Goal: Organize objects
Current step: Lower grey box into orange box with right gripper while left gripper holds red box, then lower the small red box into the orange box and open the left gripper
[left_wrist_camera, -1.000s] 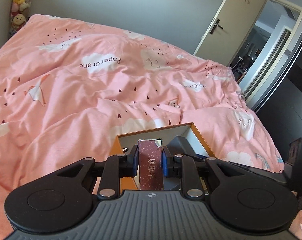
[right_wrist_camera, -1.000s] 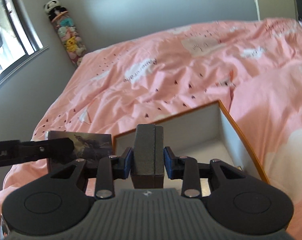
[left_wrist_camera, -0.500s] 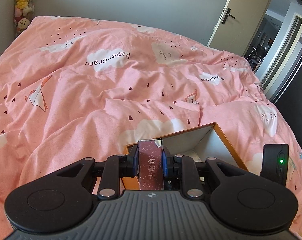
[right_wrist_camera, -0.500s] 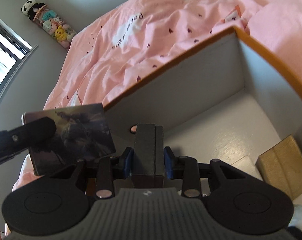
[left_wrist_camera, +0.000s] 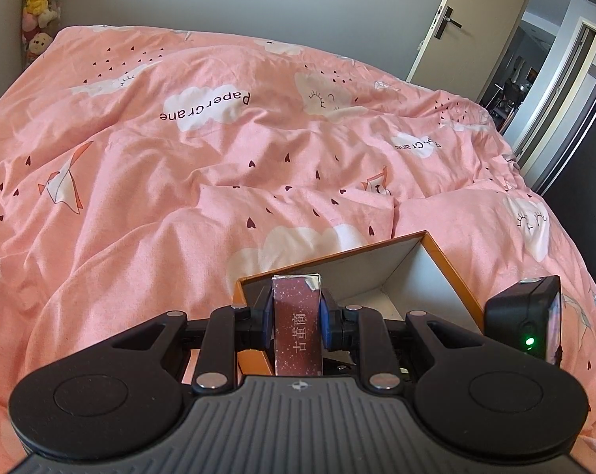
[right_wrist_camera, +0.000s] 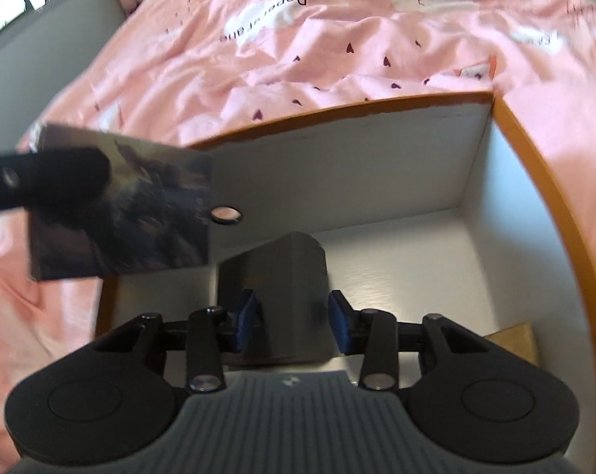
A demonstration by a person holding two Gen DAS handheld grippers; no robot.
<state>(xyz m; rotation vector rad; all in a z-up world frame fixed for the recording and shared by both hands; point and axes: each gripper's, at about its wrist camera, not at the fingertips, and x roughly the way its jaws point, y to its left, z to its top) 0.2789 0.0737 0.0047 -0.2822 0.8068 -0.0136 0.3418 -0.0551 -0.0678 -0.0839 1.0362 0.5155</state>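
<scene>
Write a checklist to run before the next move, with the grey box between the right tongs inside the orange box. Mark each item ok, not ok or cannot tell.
1. Right tongs free of the grey box: ok. The jaws have just been opening, and a gap shows at one pad.
2. Grey box inside the orange box: ok.
3. Grey box lying flat: cannot tell, the picture is blurred.
4. Left tongs gripping the dark red box: ok. The pads press both sides.
5. Bare floor remaining in the orange box: ok, beside the grey box.
6. Tan packet apart from the grey box: ok.
</scene>
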